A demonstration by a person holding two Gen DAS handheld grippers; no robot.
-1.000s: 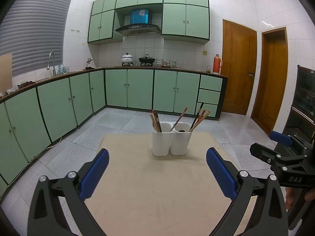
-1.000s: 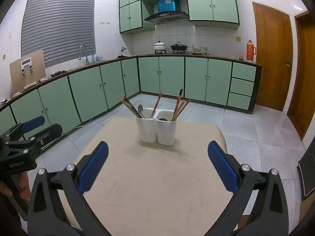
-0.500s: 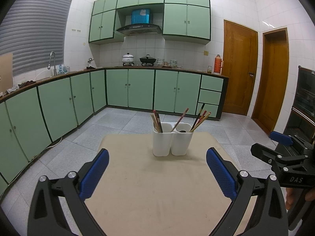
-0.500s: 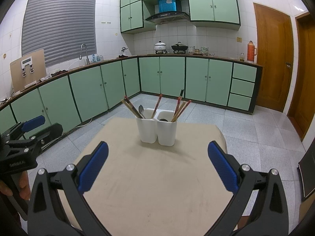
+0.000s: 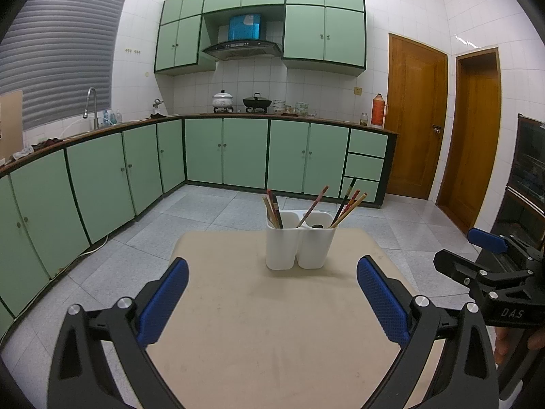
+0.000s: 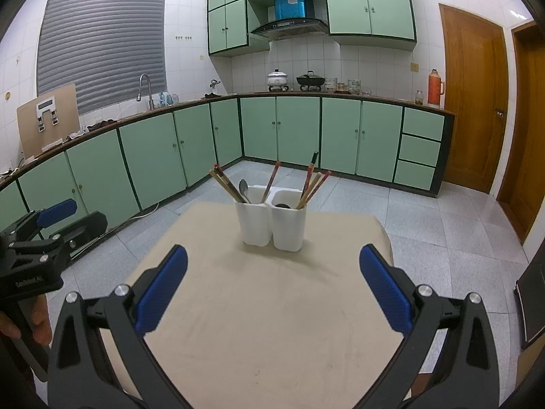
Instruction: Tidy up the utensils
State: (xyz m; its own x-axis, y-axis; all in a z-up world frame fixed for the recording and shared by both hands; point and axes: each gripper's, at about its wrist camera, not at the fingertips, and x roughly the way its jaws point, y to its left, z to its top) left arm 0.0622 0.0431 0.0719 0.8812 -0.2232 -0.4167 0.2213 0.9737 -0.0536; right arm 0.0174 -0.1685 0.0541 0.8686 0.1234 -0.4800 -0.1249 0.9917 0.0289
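Two white holder cups stand side by side at the far middle of a beige table (image 5: 265, 323). The left cup (image 5: 282, 245) holds several chopsticks (image 5: 272, 206) and, in the right wrist view, a spoon (image 6: 244, 188). The right cup (image 5: 315, 243) holds more chopsticks (image 5: 349, 204) and a dark utensil lying low inside. My left gripper (image 5: 272, 301) hovers open over the near table, well short of the cups. My right gripper (image 6: 272, 289) is also open and empty; the cups (image 6: 270, 225) stand beyond it. Each gripper shows at the other view's edge.
Green cabinets (image 5: 245, 153) and a counter with pots run along the left and back walls. Two wooden doors (image 5: 417, 116) stand at the right. A dark appliance (image 5: 528, 177) is at the far right. Grey tiled floor (image 5: 211, 211) surrounds the table.
Both views have tilted up very slightly, so the cups sit a little lower in frame. The grippers stay open and nothing on the table has moved.
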